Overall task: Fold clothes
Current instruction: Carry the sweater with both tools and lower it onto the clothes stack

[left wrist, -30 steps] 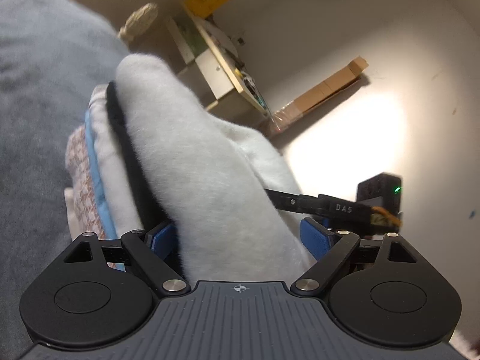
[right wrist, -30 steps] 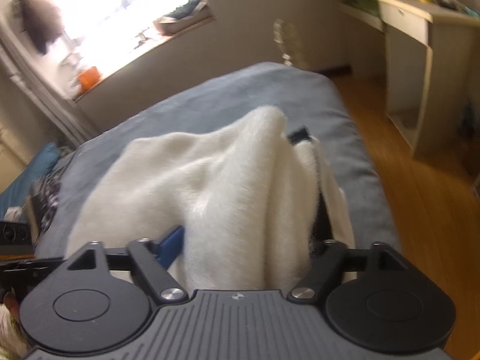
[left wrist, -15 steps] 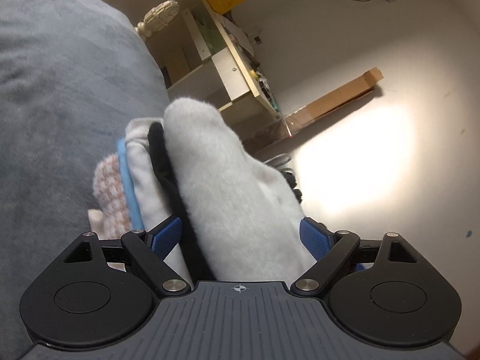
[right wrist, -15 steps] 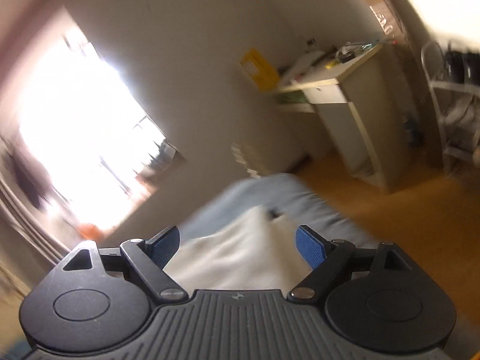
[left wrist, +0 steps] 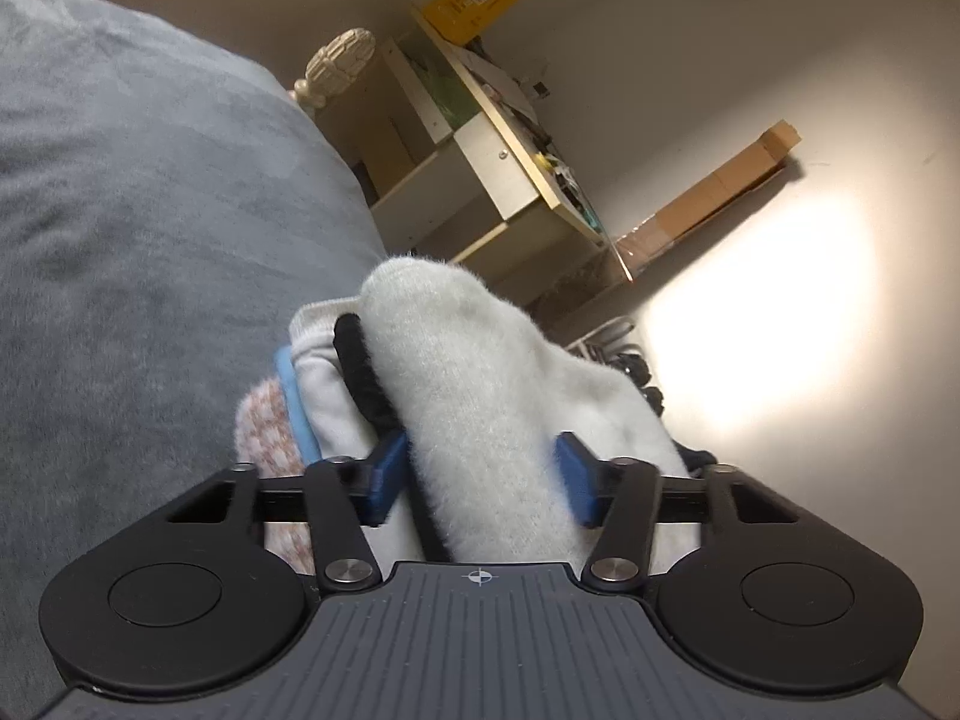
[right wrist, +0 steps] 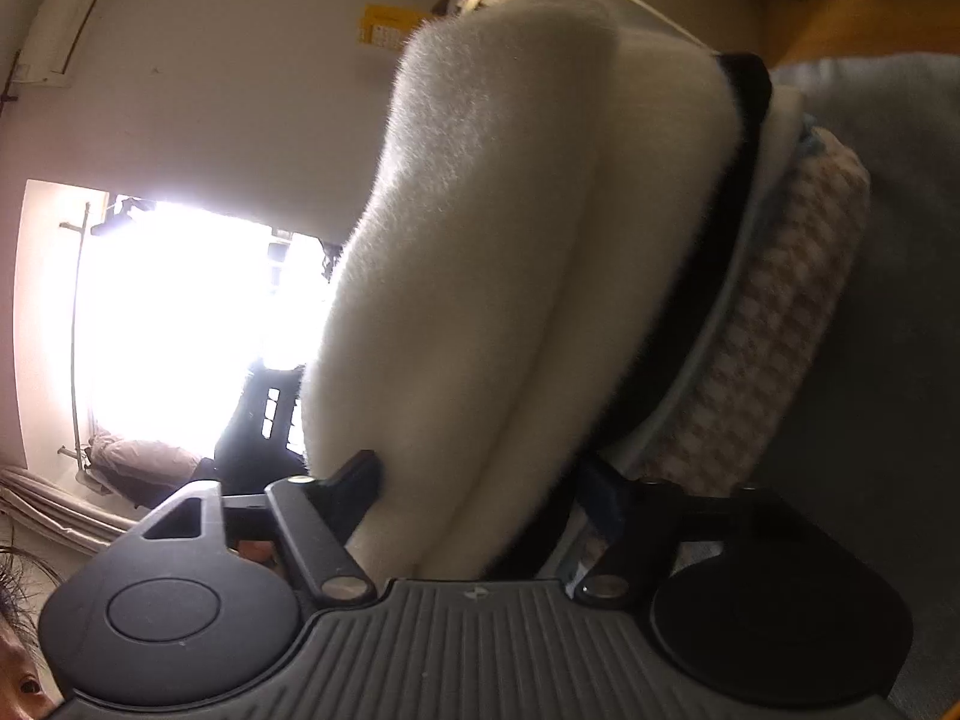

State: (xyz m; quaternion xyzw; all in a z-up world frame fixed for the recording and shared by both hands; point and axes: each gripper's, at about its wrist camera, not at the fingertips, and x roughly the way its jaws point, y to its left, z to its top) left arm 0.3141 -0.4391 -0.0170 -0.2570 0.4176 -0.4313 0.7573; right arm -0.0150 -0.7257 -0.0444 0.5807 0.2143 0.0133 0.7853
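- A grey bed (left wrist: 150,228) fills the left wrist view from nine to twelve o'clock; a pale shelf unit (left wrist: 480,180) stands at one o'clock against a cream wall.
- On the bed lies a stack of folded clothes: a pink checked garment (left wrist: 264,426) at the bottom, a light blue layer (left wrist: 297,402), then black trim (left wrist: 366,384).
- On top lies a fluffy white sweater (left wrist: 480,396), folded, running from centre toward six o'clock.
- The left claw (left wrist: 480,471) has just been closing; its blue pads (left wrist: 387,468) press the sweater's fold from both sides.
- In the right wrist view a bright window (right wrist: 180,312) glows at nine o'clock.
- The right claw (right wrist: 480,492), jaws just narrowing, straddles the sweater (right wrist: 468,270); the near pad touches it, while whether the far pad presses I cannot tell.
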